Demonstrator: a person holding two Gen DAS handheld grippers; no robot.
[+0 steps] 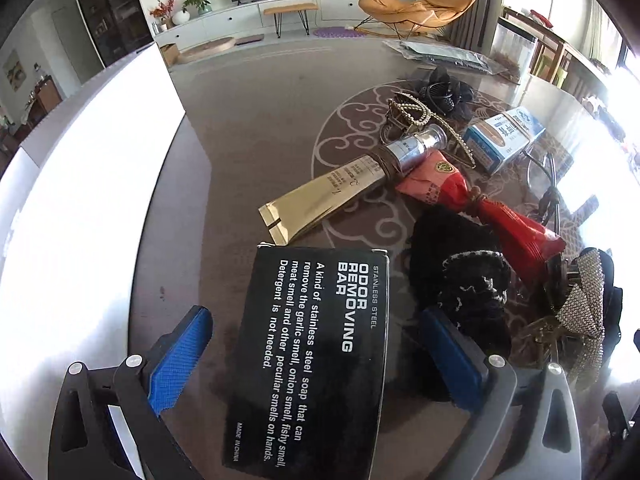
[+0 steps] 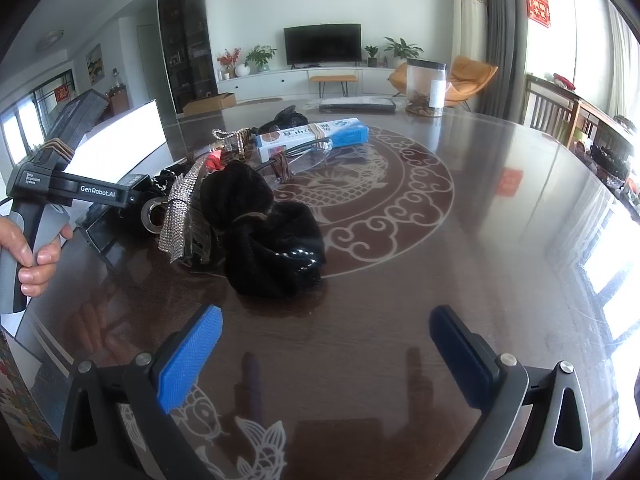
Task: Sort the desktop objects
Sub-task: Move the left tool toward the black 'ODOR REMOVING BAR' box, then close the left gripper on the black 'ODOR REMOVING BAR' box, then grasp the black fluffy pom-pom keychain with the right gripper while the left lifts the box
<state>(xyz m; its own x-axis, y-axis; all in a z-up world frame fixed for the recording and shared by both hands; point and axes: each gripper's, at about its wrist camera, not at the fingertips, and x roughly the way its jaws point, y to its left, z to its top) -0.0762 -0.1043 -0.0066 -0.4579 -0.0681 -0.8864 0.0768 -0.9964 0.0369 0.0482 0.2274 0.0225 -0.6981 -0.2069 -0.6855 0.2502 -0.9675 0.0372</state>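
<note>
Clear jar [image 2: 425,87] at 12 o'clock, brownish contents indistinct. Left gripper [image 1: 316,364] spread, straddling black box [image 1: 316,364], bottom edge cropped. Right gripper [image 2: 326,356] spread, empty.

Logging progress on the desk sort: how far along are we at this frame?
Early. Done: nothing visibly sorted; gold tube, blue-white box, red packet and black scrunchie lie in one pile. In hand: left gripper, jaws open either side of the black odor bar box, not closed. Right gripper open over bare table. Left: essentially everything.
</note>
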